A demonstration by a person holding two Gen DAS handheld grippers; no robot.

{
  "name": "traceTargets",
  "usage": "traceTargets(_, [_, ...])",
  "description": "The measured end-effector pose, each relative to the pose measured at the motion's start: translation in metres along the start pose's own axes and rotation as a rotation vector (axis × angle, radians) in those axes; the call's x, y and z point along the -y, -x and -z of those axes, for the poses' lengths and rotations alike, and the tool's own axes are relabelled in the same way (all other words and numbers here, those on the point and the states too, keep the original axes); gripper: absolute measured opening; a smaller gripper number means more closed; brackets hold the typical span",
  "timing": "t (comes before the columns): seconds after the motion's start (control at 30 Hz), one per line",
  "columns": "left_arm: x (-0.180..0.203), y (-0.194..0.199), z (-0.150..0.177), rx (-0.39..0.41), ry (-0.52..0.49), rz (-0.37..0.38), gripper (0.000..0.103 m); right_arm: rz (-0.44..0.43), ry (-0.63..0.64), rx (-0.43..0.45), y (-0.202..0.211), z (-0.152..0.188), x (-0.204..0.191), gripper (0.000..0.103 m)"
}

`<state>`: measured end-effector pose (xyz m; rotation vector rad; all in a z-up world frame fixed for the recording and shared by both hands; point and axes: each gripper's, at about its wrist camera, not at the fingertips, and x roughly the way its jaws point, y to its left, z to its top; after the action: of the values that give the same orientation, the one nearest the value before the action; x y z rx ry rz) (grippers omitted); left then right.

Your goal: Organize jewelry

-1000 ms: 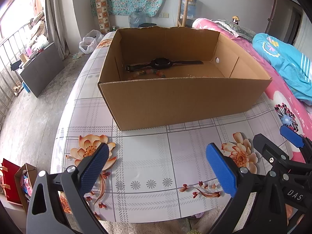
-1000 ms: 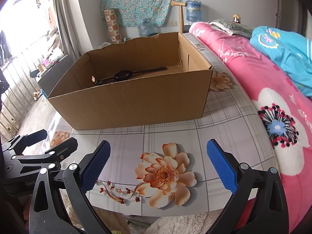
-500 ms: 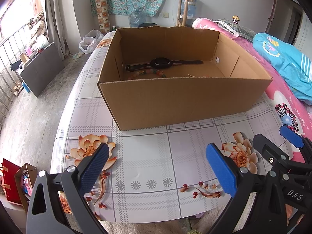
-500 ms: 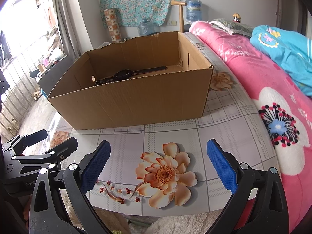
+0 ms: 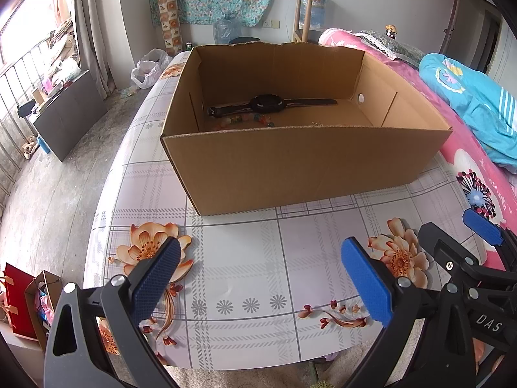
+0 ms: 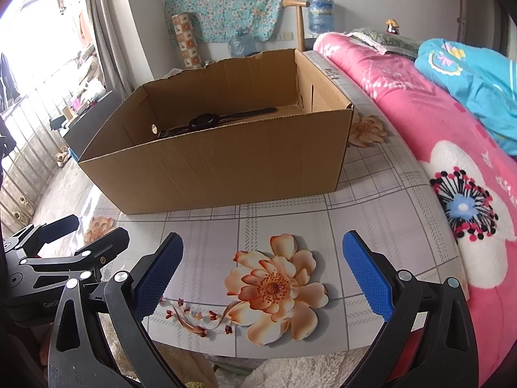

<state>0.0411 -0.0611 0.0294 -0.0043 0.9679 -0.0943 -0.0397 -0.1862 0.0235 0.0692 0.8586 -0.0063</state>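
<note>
An open cardboard box (image 5: pixel 300 161) (image 6: pixel 226 168) stands on the flower-patterned table (image 5: pixel 245 278) (image 6: pixel 284 223). Inside it lie a black wristwatch (image 5: pixel 268 105) (image 6: pixel 206 121), a string of coloured beads (image 5: pixel 245 120) and a thin gold chain (image 5: pixel 318 124). My left gripper (image 5: pixel 258 274) hovers open over the table's near edge, nothing between its blue pads. My right gripper (image 6: pixel 261 274) is open too, empty, above a printed flower. Each gripper shows at the edge of the other's view: right gripper (image 5: pixel 468 258), left gripper (image 6: pixel 64 252).
A pink flowered quilt (image 6: pixel 452 148) and a blue blanket (image 5: pixel 478 103) lie on the bed right of the table. Left of the table is bare floor with a dark board (image 5: pixel 71 113), a white plastic bag (image 5: pixel 148 68) and red gift bags (image 5: pixel 19 300).
</note>
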Motion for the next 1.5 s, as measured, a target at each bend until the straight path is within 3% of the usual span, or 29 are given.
traceTargets(1.5, [-0.004,-0.007,0.003,-0.014,0.000,-0.004,0.097,-0.006,-0.012,-0.021,-0.010,0.004,-0.005,0.095])
